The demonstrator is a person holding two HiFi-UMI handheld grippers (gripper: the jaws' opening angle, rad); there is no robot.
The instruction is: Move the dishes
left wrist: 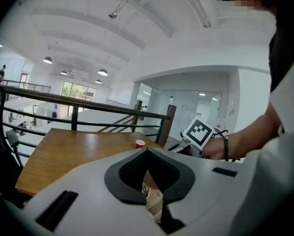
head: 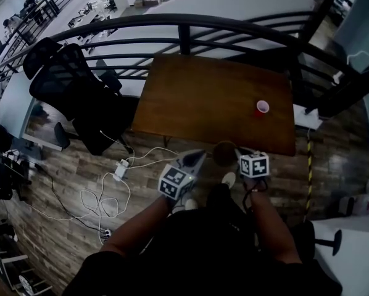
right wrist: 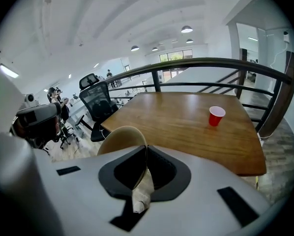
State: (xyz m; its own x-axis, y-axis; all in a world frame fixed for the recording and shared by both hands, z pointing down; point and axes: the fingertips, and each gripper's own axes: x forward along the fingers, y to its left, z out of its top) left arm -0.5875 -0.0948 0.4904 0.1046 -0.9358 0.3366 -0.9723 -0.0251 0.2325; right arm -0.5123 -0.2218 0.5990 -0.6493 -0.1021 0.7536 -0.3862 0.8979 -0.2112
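My right gripper is shut on the rim of a round tan dish, held just off the near edge of the wooden table. In the right gripper view the dish stands edge-on between the jaws of that gripper, tilted to the left. The left gripper hovers over the floor just left of the dish; its jaws meet at the tips with nothing in them. A red cup stands on the table's right side, also seen as the red cup and the red cup.
A black railing runs behind the table. A black office chair stands to the left. White cables and a power strip lie on the wooden floor near my feet. The right gripper's marker cube shows in the left gripper view.
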